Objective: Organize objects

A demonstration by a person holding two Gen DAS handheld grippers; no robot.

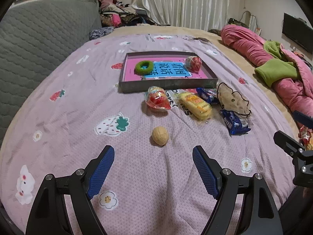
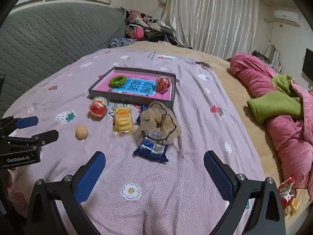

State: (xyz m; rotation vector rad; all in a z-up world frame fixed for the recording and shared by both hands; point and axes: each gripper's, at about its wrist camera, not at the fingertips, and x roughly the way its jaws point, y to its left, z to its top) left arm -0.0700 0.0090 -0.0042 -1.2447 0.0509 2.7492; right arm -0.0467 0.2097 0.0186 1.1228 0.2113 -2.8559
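On the bed, the left gripper [image 1: 153,168] is standing released, its blue pads spread wide with nothing between them, and the walnut-like ball [image 1: 160,136] is lying straight ahead of it, just beyond the fingertips and close to the centre line of the jaws. Being round, the ball is offering no long axis to align to. Further along the same line, the red wrapped sweet [image 1: 157,100] and the yellow biscuit pack [image 1: 195,105] are lying near the front wall of the shallow box [image 1: 168,85], which is already holding a green ring [image 1: 144,67] and a second red sweet [image 1: 193,63]. To the right, the right gripper [image 2: 154,173] is likewise standing released and empty, and the blue snack packet [image 2: 152,149] is lying directly before it, with the beige soft toy [image 2: 160,125] resting on its far end. By my judgement, the left hand is the nearer to the ball, the right to the blue packet. The left wrist view is showing a further blue packet [image 1: 207,95] behind the toy; the right wrist view is showing only a sliver of it, yet is disclosing a red wrapper [image 2: 287,191] at the bed's right edge.
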